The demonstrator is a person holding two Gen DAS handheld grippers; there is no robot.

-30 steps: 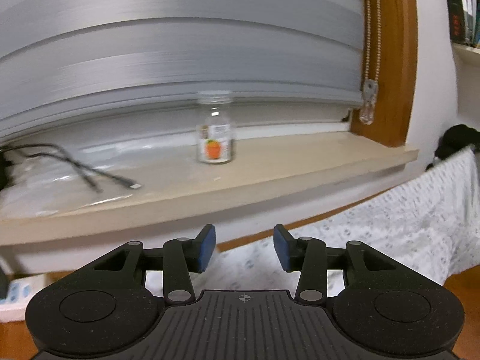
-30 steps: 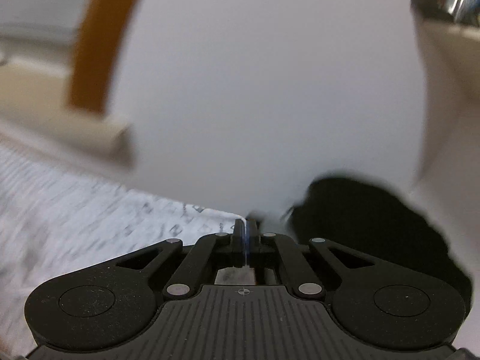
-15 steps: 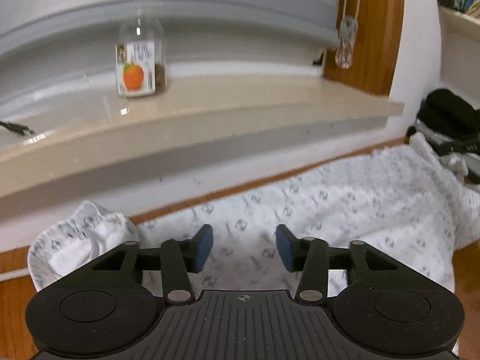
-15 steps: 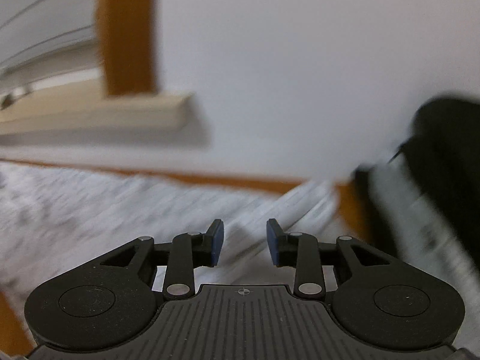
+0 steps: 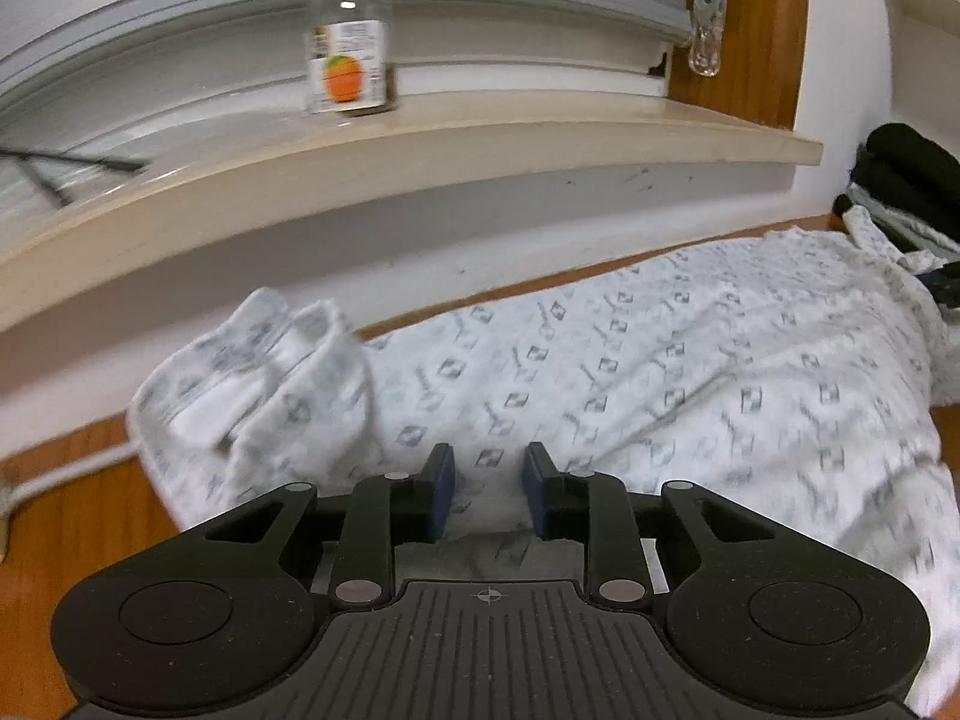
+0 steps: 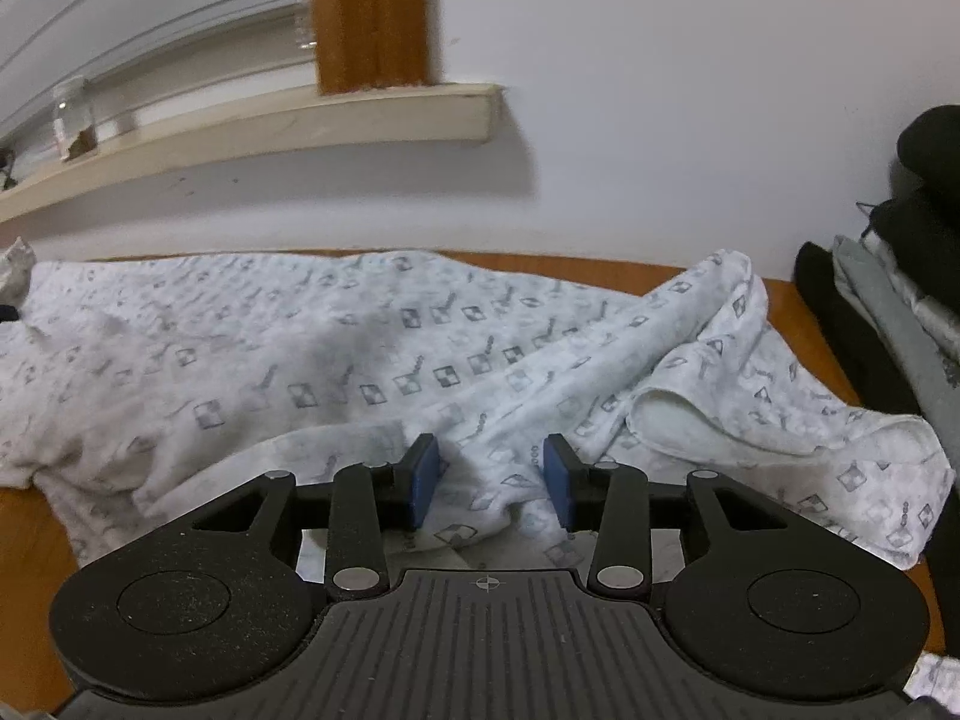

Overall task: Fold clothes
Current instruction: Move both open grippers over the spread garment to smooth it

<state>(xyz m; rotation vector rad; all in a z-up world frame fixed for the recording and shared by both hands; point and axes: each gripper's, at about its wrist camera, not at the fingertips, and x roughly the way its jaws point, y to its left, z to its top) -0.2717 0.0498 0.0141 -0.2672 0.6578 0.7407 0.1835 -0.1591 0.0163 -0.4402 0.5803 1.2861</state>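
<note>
Garment (image 6: pixel 372 354) lies under both parted jaws.

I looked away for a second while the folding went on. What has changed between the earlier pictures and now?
Both grippers tipped down from the window and wall to the patterned garment, now spread on the wooden surface. The right gripper, a second ago shut, is opening over the cloth and holds nothing. The left gripper is closing, its pads not yet pressing cloth. The jar on the windowsill and the dark clothes pile stayed put.

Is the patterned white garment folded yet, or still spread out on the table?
Spread out, not folded. The patterned garment lies in one rumpled layer across the wooden table, its sleeve splayed sideways.
</note>
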